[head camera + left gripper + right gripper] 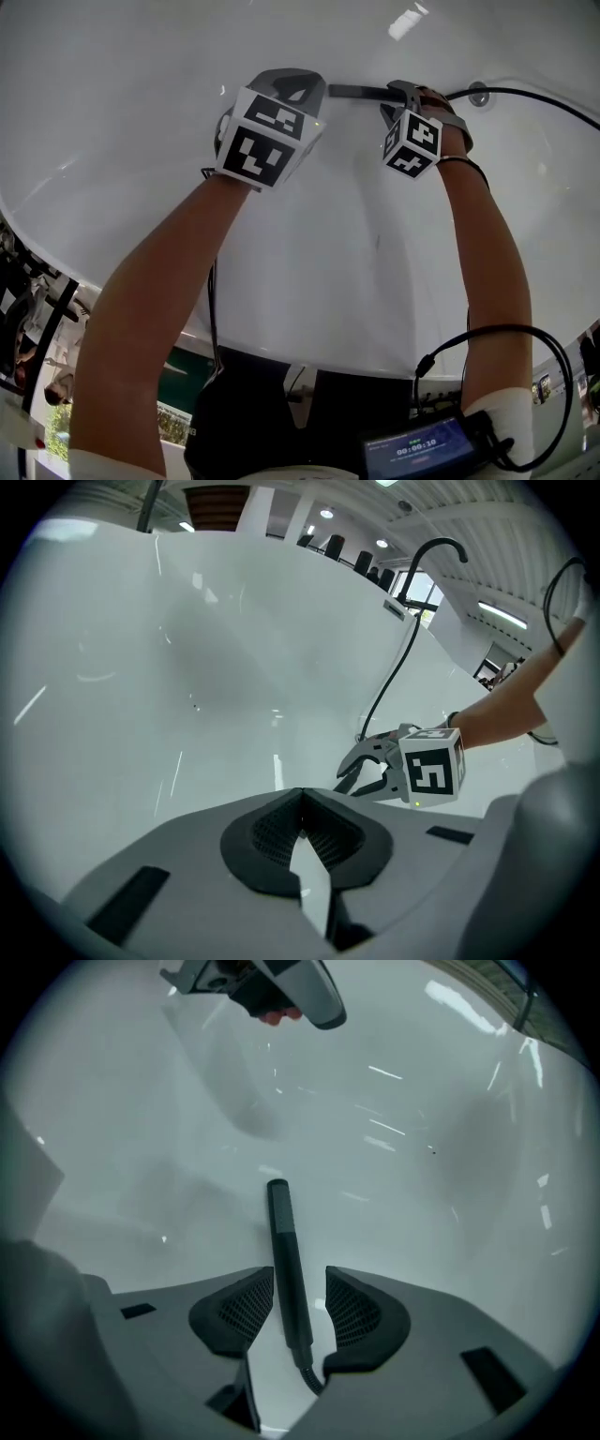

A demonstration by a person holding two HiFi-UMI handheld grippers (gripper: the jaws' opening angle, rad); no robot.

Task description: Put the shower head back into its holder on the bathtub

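Two grippers are inside the white bathtub (141, 75), both pointing down at its inner surface, toward the far wall. At the left, your left gripper (300, 803) has its jaws closed together, pad against pad, and nothing is between them. It hangs over bare white surface and touches no object that I can see.

Just to the right of it lies the shower head (284, 1260), a thin black stick flat on the tub surface. Its free end points toward your left gripper. Your right gripper (300, 1279) stands over the other end with its jaws wide apart. The shower head passes between the two pads, but there is a small gap on each side, so the pads do not press it.

From the handle end the black hose (534, 94) runs to the right along the tub wall. It passes beside a round metal fitting (478, 94) on the wall, near the right edge of the bathtub.
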